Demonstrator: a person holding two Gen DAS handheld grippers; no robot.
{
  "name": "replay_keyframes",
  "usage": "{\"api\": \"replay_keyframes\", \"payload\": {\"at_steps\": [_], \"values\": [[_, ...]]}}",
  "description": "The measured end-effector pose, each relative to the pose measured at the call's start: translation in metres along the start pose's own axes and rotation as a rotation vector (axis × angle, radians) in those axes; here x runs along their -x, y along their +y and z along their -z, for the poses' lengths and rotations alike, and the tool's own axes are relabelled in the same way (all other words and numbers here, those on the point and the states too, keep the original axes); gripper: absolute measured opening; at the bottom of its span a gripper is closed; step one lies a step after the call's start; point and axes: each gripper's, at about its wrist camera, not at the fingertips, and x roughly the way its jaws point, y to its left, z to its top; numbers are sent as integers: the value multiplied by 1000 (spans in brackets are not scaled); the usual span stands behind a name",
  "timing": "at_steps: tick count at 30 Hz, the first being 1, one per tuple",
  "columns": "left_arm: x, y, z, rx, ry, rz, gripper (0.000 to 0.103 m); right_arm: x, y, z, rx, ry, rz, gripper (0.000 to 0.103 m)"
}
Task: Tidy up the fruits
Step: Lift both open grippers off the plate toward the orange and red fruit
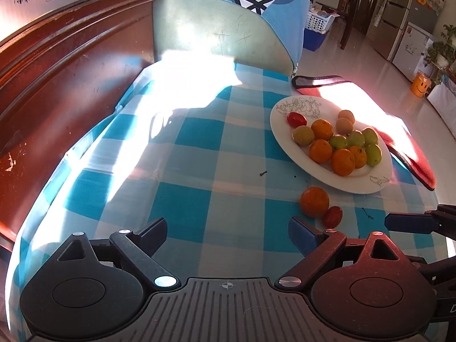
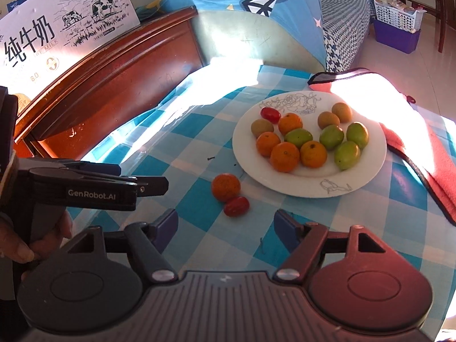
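Fruit gathered on the white plate (image 2: 370, 176)

Both the left gripper (image 1: 228, 235) and right gripper (image 2: 225, 225) are held wide apart, empty; an orange (image 2: 225, 187) and a tomato (image 2: 236, 206) are seen at centre frame.

Glossy white ceramic-looking plate (image 2: 309, 183) ahead-right of the open right gripper (image 2: 225, 223) jaws, smooth checked tablecloth (image 1: 182, 199) beneath, dimpled-skinned orange (image 2: 225, 187) and shiny tomato (image 2: 236, 206) just ahead, polished wooden headboard (image 2: 114, 85) far left, fuzzy red cloth (image 2: 427, 171) right.
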Motion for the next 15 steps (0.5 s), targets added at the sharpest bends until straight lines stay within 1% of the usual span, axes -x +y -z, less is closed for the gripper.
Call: {"api": "replay_keyframes", "payload": {"at_steps": [6, 11, 15], "values": [[-15, 12, 4, 48, 73, -26, 94, -6, 8, 15, 26, 40, -56, 76], [-16, 15, 5, 50, 53, -51, 94, -9, 11, 21, 61, 36, -59, 75], [-13, 13, 2, 50, 32, -33, 94, -11, 8, 22, 58, 27, -55, 73]]}}
